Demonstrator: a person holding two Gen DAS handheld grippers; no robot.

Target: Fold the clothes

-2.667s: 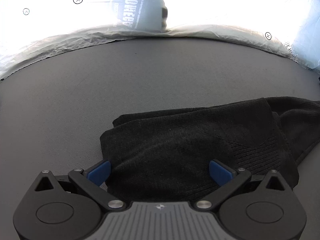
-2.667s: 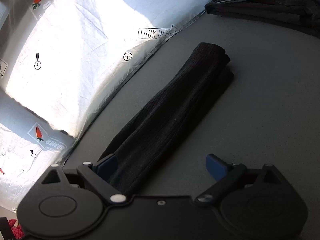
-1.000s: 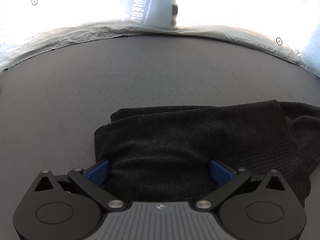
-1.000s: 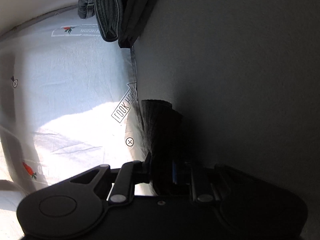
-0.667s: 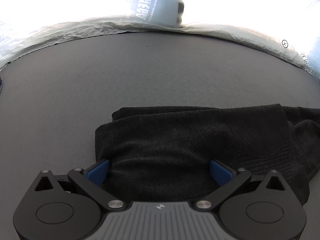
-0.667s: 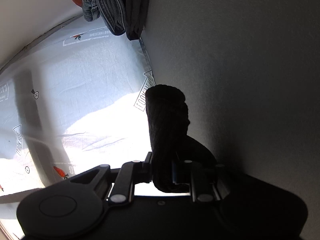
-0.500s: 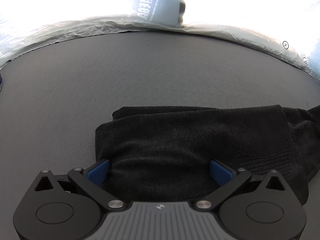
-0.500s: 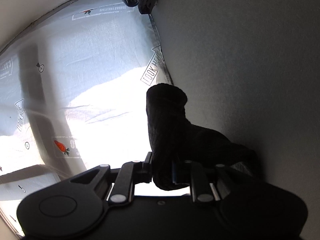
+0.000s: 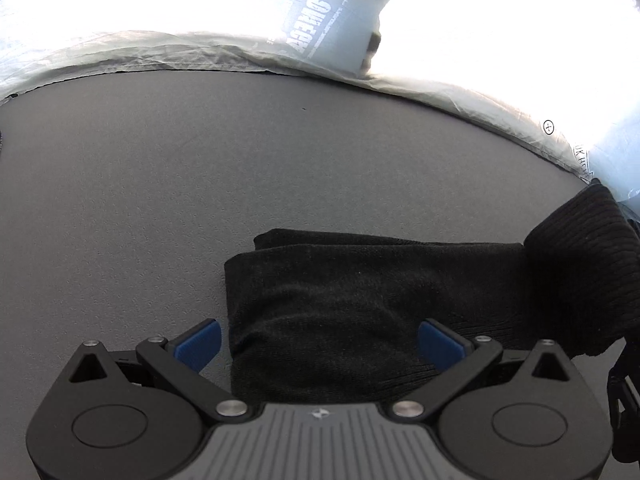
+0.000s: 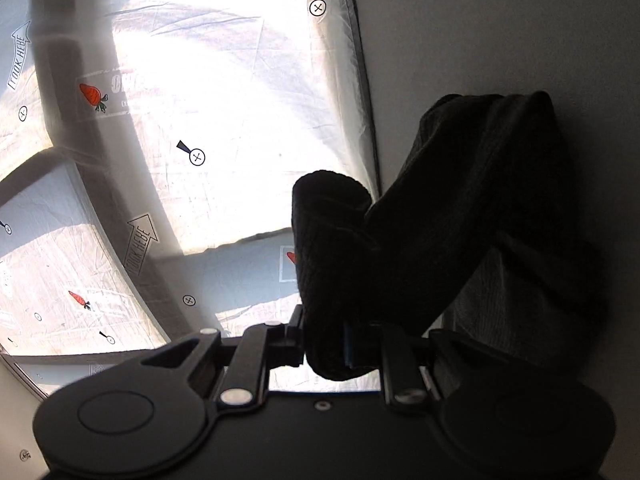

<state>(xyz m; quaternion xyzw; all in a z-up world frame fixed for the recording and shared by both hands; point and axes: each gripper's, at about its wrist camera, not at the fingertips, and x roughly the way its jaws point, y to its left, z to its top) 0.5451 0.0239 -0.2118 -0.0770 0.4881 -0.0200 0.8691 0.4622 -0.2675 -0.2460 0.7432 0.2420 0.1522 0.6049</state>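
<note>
A long black knit sock (image 9: pixel 360 292) lies flat on the grey mat (image 9: pixel 200 180). My left gripper (image 9: pixel 318 340) hovers over its near end, open, with the blue pads (image 9: pixel 198 344) spread wide on either side of the fabric. The sock's ribbed far end (image 9: pixel 580 264) is lifted and curls back over the flat part at the right of the left wrist view. My right gripper (image 10: pixel 324 340) is shut on that ribbed end (image 10: pixel 332 248) and holds it up off the mat. The rest of the sock (image 10: pixel 472 208) trails down to the mat.
A white sheet printed with carrots, arrows and crossed circles (image 9: pixel 120 8) borders the grey mat, brightly sunlit (image 10: pixel 220 80). Bare grey mat (image 10: pixel 500 20) stretches beyond the sock in both views.
The right gripper, still shut on the sock's ribbed end, has raised it and carried it back over the flat part. The left gripper has risen a little, staying open.
</note>
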